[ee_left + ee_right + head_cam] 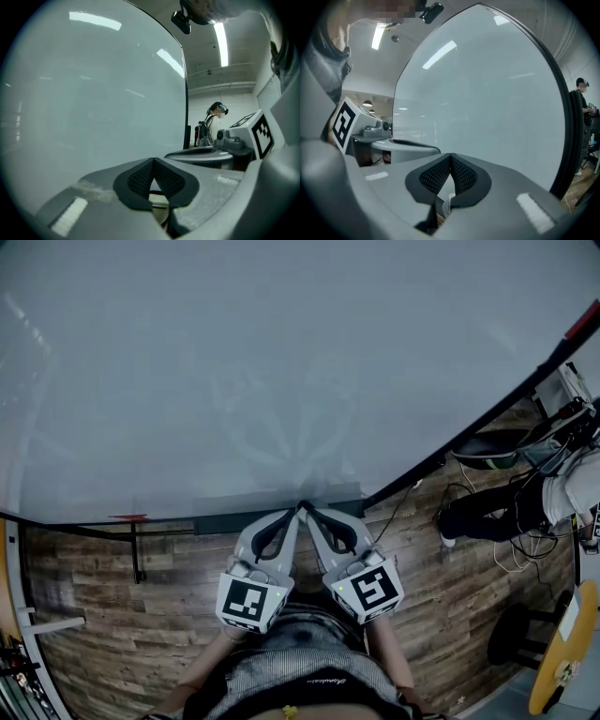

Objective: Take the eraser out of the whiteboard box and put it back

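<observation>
- Left tool [294,514] and right tool [310,514], both closed and empty, meet at the box [220,521] under the whiteboard [281,362], at 12 o'clock.
- Eraser unseen, presumably inside the box.
- Likely light and soft-faced, so pinch its stiffer long sides.

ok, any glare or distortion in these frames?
Head view: dim, whiteboard edge bows from the wide lens, no hard glare. Left gripper view: fisheye with black corners, light streaks reflect on the whiteboard, ceiling light bright at top. Right gripper view: same fisheye, same kind of streaks, mosaic patch at top.
</observation>
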Available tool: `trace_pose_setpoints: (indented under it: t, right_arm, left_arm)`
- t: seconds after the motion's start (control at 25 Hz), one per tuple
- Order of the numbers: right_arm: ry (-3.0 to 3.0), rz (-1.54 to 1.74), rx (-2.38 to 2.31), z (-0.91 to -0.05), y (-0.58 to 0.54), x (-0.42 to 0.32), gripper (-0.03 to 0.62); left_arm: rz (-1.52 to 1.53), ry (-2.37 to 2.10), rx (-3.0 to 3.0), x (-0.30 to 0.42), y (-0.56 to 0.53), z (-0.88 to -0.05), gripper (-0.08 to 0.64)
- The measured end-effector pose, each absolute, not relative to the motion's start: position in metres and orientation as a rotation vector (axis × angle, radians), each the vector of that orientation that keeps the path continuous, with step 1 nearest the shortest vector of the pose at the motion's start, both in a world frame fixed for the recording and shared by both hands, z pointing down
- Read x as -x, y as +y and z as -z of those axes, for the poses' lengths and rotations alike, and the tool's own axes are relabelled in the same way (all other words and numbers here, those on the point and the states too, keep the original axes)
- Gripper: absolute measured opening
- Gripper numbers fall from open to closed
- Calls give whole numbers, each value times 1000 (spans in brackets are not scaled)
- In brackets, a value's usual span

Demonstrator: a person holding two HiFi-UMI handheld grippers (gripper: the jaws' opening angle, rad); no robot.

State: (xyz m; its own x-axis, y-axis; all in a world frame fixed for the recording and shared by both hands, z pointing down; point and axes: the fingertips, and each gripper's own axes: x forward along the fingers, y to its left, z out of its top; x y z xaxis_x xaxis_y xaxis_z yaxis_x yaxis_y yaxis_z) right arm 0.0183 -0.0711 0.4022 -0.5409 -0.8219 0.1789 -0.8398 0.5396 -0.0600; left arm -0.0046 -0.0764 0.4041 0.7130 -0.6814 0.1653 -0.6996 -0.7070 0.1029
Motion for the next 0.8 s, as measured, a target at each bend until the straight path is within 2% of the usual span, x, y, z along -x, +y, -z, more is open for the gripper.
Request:
trace_pose_setpoints:
  t: [0.8]
  right_arm:
    - [-2647,-104,-1457,-374,-78,-18,2]
  left_arm:
    - [-103,-1135,-2745,2,-82,-389,0]
